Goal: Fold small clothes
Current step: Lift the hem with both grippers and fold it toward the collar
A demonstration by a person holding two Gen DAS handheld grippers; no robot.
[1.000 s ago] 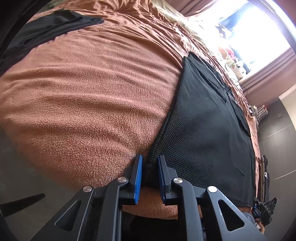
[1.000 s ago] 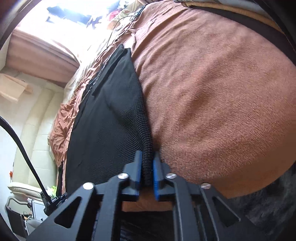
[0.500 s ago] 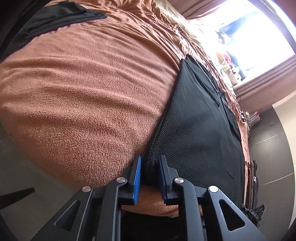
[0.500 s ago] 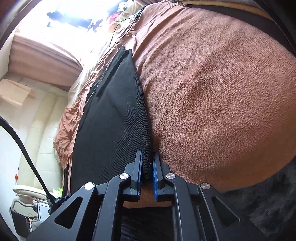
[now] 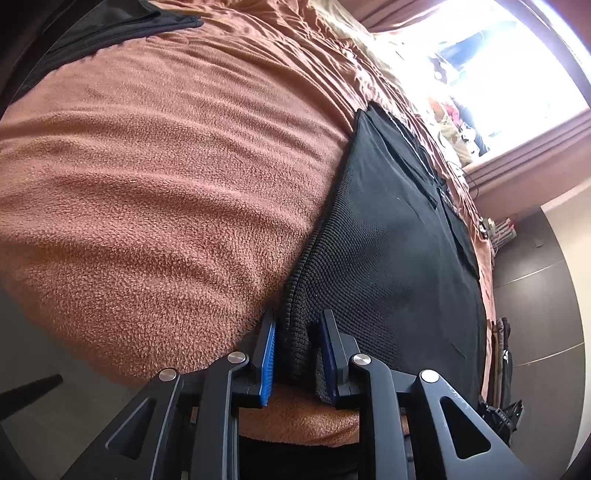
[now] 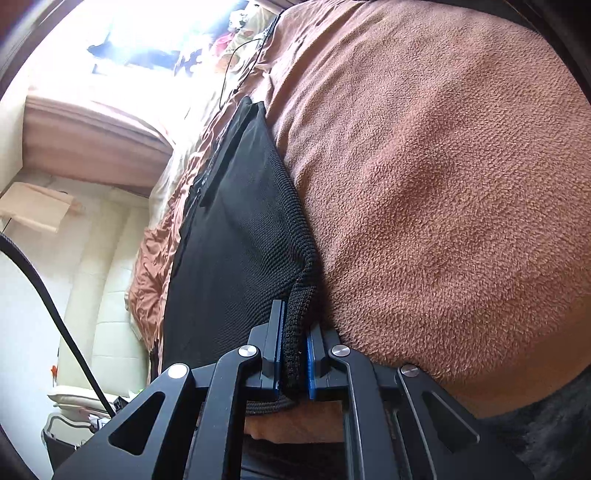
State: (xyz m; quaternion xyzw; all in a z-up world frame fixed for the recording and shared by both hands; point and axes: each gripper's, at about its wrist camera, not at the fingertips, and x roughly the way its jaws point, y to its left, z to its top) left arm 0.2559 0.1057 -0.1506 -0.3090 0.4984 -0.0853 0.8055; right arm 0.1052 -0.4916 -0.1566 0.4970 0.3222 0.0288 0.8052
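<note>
While both near corners of the black knit garment sit between my tongs, I judge the step in hand is to raise that near hem and carry it up over the body for a lengthwise fold. The left tongs straddle the ribbed corner, but the jaws stand narrowly apart; the left blue pad looks just clear of the knit, so I cannot tell whether this side truly grips. The right tongs are pinched tight on the other ribbed corner, with the cloth bunched between the pads.

To do it well, I would firm up the left pinch first, then lift both corners together and level, holding the hem taut between them so the knit does not sag or twist. I would carry it straight along the garment's length and lay it down square to the side edges.

The garment lies flat on the brown fleece blanket covering the bed, its near hem at the bed's edge. Its long axis runs away from me, toward the bright window; the far end narrows there. A second dark garment rests well apart, far off to the left.
</note>
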